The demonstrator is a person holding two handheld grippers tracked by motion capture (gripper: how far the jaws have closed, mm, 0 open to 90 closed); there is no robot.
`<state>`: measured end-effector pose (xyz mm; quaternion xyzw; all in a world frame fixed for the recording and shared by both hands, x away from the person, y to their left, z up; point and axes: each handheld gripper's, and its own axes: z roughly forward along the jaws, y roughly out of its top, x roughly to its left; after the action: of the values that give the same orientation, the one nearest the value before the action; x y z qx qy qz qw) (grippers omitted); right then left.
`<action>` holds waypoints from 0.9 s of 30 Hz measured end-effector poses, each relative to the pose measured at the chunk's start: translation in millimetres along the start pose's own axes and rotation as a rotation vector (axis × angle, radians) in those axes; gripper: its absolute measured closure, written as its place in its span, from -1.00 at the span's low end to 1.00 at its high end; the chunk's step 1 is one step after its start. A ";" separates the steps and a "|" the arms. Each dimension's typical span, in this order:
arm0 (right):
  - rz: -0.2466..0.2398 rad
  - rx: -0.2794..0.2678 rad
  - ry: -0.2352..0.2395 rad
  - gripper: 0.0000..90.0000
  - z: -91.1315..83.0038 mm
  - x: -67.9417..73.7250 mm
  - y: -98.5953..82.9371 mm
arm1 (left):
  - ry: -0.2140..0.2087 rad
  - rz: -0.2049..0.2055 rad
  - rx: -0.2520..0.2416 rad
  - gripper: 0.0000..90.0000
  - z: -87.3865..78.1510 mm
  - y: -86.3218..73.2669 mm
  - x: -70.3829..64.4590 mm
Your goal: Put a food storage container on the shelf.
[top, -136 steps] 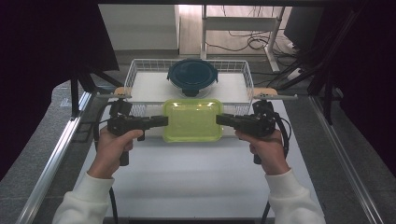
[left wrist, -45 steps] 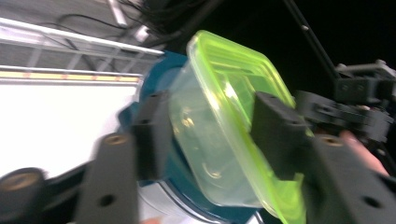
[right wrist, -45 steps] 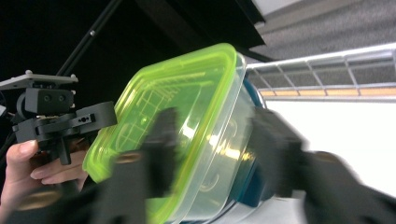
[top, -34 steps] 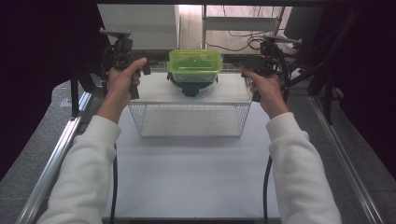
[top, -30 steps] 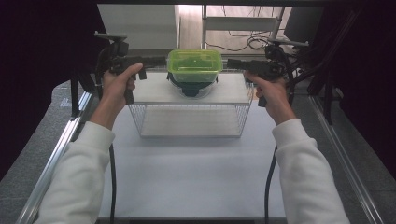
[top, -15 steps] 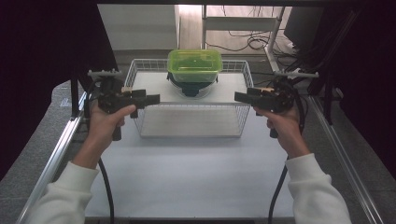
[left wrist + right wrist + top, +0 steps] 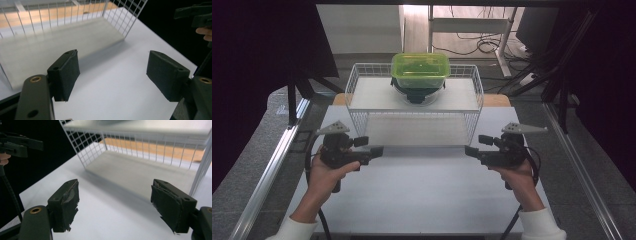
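The translucent green plastic lidded container [image 7: 420,70] sat on a dark round bowl [image 7: 417,92] on the top shelf of the white wire rack [image 7: 362,120], at the far end of the white table [image 7: 422,195]. The left gripper [image 7: 377,150] and the right gripper [image 7: 471,151] hovered low over the table just in front of the rack, well apart from the container, each with its jaws spread wide and holding nothing. The placing looked finished, so the step in hand was probably clearing away: it would go best with both tools drawn straight back, kept level and off the wire front. The bowl was mostly hidden beneath the container, and whether the container sat squarely could not be judged
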<state>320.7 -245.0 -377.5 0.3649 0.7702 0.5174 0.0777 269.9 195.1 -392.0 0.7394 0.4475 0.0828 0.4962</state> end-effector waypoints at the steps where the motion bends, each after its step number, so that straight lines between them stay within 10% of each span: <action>1: -0.002 0.010 -0.002 -0.50 0.7 1.1 -5.8 | 0.001 -0.001 0.009 -0.44 0.8 -7.8 0.0; 13: 0.011 0.109 -0.043 -0.50 14.5 16.1 -74.6 | 0.086 -0.032 0.087 -0.41 9.8 -89.1 6.8; 27: -0.005 0.172 -0.072 -0.52 25.0 12.5 -105.0 | 0.083 -0.059 0.138 -0.42 22.3 -107.8 11.2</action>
<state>273.5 -239.3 -475.1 0.3866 0.8093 0.4358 0.0749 226.6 200.3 -493.6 0.7542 0.4940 0.0677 0.4273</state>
